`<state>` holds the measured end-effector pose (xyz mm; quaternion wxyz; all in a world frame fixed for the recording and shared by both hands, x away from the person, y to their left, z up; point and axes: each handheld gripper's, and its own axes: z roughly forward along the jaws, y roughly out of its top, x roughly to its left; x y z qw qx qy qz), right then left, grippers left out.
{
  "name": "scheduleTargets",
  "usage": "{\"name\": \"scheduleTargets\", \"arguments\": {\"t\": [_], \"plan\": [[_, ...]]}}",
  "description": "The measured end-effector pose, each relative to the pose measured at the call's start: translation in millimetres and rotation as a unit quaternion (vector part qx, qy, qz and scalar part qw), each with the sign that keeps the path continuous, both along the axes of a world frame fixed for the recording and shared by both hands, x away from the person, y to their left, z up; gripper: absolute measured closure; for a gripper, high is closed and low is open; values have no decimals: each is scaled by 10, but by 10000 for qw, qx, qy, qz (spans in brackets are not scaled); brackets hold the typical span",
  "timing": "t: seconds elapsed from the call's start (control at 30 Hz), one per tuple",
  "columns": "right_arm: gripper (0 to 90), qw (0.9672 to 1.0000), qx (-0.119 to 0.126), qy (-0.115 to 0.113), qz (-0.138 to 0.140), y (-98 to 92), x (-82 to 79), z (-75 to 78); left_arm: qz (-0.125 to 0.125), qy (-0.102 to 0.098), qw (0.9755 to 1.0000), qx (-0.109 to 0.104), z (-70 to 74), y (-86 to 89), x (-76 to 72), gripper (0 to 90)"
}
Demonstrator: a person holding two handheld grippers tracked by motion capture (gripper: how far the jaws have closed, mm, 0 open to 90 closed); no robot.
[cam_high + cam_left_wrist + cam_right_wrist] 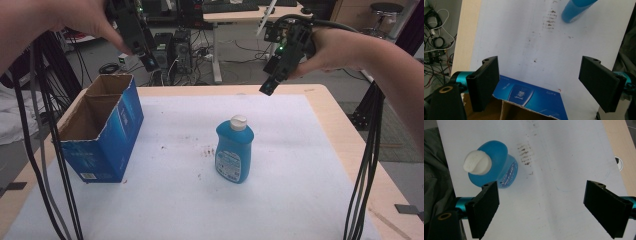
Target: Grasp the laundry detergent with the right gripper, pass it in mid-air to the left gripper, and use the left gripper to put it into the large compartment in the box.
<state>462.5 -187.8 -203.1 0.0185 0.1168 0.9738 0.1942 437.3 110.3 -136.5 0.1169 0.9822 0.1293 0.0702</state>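
A blue bottle (234,150) with a white cap stands upright near the middle of the white mat (280,200). An open blue cardboard box (102,130) stands at the mat's left side. My left gripper (149,62) hovers high above the box's far corner. Its jaws are open in the left gripper view (541,85), with the box rim (531,96) below and the bottle (576,8) farther off. My right gripper (267,88) hangs above the mat's far edge, behind and to the right of the bottle. It is open (549,210) and holds nothing, with the bottle (491,165) beyond its left jaw.
The mat covers a wooden table (345,125). Brown stains (207,150) mark the mat just left of the bottle. Black cables (365,170) hang down at the right and more cables (45,165) at the left. Desks and computer gear (172,47) stand beyond the table.
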Motion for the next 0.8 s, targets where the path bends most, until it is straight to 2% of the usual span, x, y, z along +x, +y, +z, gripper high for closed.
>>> {"name": "scheduleTargets", "arguments": {"t": [0.23, 0.47, 0.5, 0.6, 0.63, 0.8], "plan": [[128, 9996, 256, -47, -146, -207, -198, -95, 22, 33, 10000, 0, -38, -2, -21, 170], [127, 9986, 458, -125, -231, -289, -377, -173, 8, 31, 10000, 22, -53, -12, -27, 170], [127, 9981, 551, -133, -245, -307, -442, -215, 24, 35, 10000, -6, -58, -18, -34, 170], [127, 9977, 602, -138, -264, -319, -495, -258, 5, 36, 10000, -11, -64, -25, -41, 170], [127, 9975, 648, -115, -275, -332, -564, -329, -11, 41, 10000, 10, -63, -26, -44, 170], [127, 9965, 761, -63, -329, -351, -691, -495, -3, 37, 10000, -3, -62, -24, -43, 170]]}}
